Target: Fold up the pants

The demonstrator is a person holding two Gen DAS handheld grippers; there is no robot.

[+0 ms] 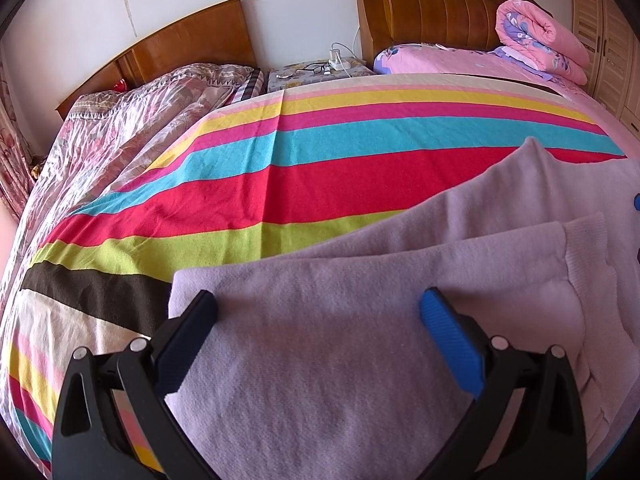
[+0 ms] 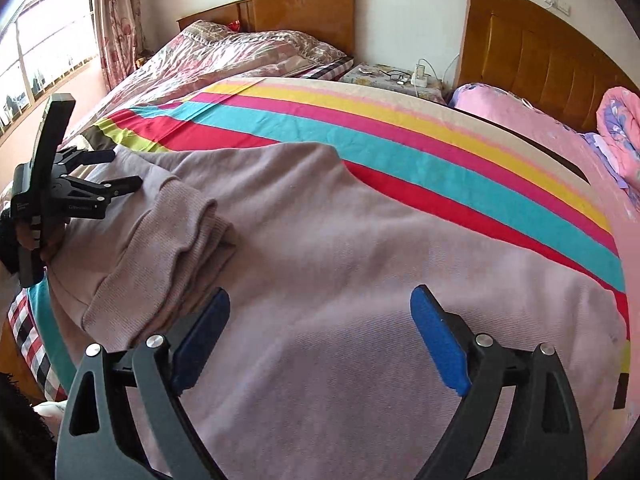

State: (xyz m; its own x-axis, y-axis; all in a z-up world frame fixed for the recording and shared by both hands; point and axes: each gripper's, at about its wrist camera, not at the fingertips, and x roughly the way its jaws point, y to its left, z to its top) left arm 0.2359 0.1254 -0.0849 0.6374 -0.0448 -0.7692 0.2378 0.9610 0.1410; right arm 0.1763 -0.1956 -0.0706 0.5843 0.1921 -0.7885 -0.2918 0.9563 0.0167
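The right gripper is seen with its jaws spread wide above the lavender pants; nothing is clamped between the blue pads, and only flat fabric lies beneath them. The left gripper is likewise found wide open, its jaws poised over a folded portion of the same pants, with no cloth pinched. In the right wrist view, the left gripper is observed at the far left edge of the garment, held in a hand that is partly hidden by the tool.

The pants are laid across a striped sheet on the bed, with the ribbed cuffs doubled back onto the body of the garment, just left of the right gripper. A bedside table carrying spectacles and a charger is noted between two wooden headboards. A rolled pink quilt rests on the pink bed, and a patterned quilt covers the other. A window with a floral curtain is recorded in the right wrist view.
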